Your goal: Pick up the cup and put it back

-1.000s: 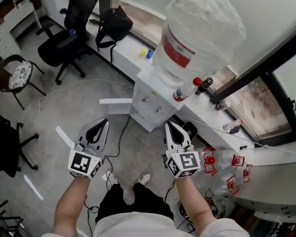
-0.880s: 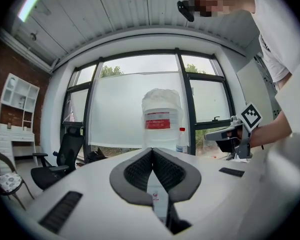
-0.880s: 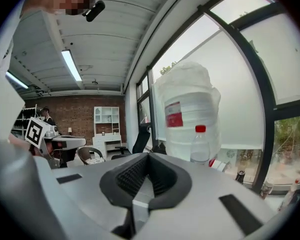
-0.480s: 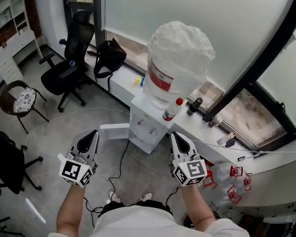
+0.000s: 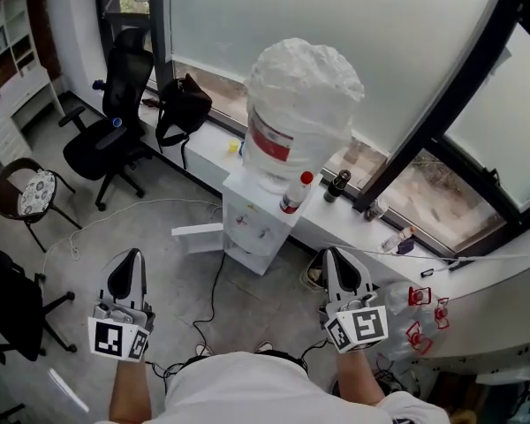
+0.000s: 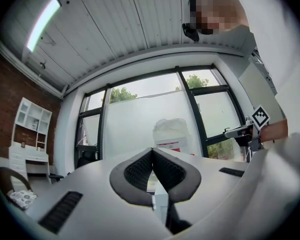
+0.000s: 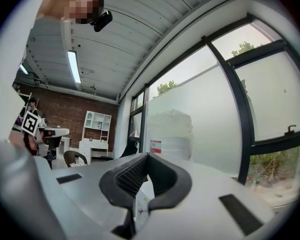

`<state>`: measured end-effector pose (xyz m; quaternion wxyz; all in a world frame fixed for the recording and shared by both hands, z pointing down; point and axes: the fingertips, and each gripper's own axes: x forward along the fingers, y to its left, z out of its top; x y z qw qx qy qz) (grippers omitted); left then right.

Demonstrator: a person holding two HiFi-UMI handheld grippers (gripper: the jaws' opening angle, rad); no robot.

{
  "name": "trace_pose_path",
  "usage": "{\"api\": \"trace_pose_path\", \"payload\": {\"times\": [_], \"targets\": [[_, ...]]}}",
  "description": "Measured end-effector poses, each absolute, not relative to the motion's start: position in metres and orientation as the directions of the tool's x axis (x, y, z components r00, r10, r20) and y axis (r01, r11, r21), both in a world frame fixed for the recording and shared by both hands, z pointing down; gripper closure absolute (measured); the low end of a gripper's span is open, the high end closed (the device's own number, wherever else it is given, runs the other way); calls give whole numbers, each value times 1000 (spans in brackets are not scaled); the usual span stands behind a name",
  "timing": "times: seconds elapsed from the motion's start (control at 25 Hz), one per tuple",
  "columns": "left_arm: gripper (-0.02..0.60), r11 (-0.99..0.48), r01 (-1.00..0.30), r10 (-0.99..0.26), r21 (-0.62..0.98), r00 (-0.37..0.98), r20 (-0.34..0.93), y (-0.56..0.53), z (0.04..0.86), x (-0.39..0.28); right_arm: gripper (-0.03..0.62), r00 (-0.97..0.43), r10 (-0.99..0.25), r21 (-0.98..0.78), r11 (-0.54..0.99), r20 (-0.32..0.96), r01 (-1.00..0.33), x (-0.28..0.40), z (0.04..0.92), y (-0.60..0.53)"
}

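Both my left tongs (image 5: pixel 128 259) and right tongs (image 5: pixel 337 256) are pinched shut on nothing, facing the water dispenser (image 5: pixel 252 219). I can't pick out the cup; perhaps it's on the sill (image 5: pixel 208 153). It's probably light and crushable, so I'd grip its wall gently.

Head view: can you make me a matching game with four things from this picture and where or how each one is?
Things:
1. big water jug
2. black bag
3. office chair
4. left tongs

Place or state:
A. shut, with nothing in them
B. on top of the white dispenser
C. on the window ledge
D. standing on the grey floor

Right pairs: 1-B, 2-C, 3-D, 4-A.
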<state>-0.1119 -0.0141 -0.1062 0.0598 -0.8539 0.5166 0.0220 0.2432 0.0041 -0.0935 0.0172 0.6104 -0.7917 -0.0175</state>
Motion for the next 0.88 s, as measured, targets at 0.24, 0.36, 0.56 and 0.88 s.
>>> {"api": "trace_pose_path", "payload": {"times": [0.24, 0.36, 0.56, 0.88], "targets": [[558, -461, -883, -877, -86, 468, -106, -1, -107, -111, 574, -172, -985, 69, 170, -20, -983, 251, -107, 17], [558, -476, -875, -868, -86, 484, -111, -6, -105, -110, 574, -170, -985, 82, 166, -33, -983, 247, -111, 15], [558, -487, -869, -860, -84, 494, -125, -7, -107, -116, 574, -151, -988, 72, 148, -39, -986, 233, -111, 15], [558, -507, -859, -850, -71, 512, -121, -7, -100, -122, 574, -141, -990, 78, 139, -24, -987, 221, -106, 20]]}}
